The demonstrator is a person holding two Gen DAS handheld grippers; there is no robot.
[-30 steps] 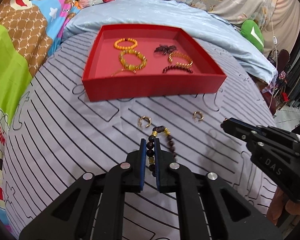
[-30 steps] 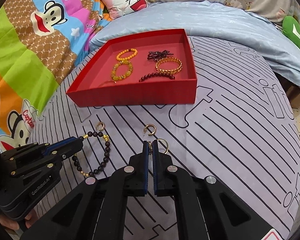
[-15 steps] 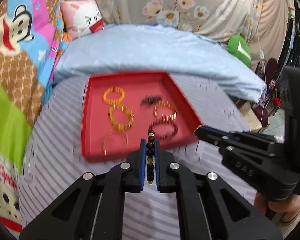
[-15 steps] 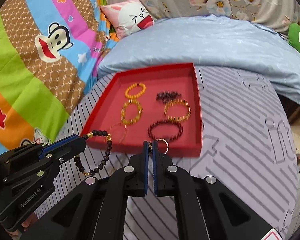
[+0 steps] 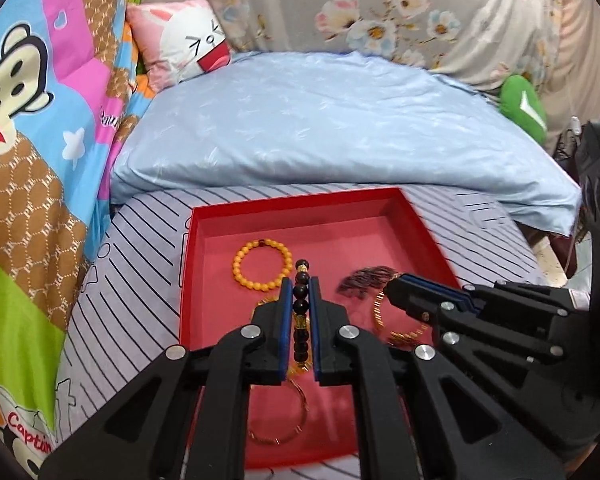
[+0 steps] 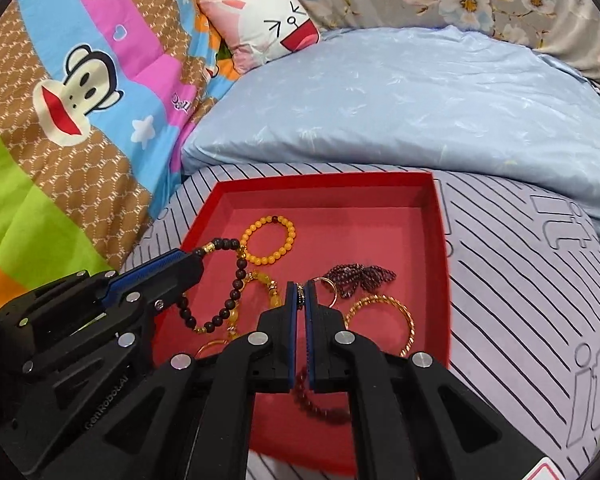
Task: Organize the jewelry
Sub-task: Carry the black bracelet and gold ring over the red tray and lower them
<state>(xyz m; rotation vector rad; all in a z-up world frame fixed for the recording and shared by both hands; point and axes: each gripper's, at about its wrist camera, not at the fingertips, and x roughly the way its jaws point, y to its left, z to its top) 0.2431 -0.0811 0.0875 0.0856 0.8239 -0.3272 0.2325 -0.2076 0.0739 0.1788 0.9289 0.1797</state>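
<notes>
A red tray [image 5: 186, 280] [image 6: 442, 248] lies on the striped bed sheet and holds several bracelets: an orange bead bracelet [image 5: 242, 256] [image 6: 288, 240], a dark purple bead cluster [image 6: 360, 276], a gold bangle [image 6: 404, 316]. My left gripper [image 5: 300, 286] [image 6: 198, 258] is shut on a dark bead bracelet [image 5: 301, 304] [image 6: 236, 288], which hangs above the tray. My right gripper [image 6: 300, 286] [image 5: 396, 284] is shut on a gold ring [image 6: 326, 288], also above the tray.
A light blue quilt [image 5: 320, 120] lies behind the tray. A colourful cartoon blanket [image 6: 60, 100] is on the left, with a pink cushion [image 5: 188, 48] beyond it. A green cushion [image 5: 524, 108] sits at the far right edge of the bed.
Both grippers lifted off the sheet and moved forward over the red tray, the left carrying the dark bead bracelet, the right the gold ring. Both stayed shut.
</notes>
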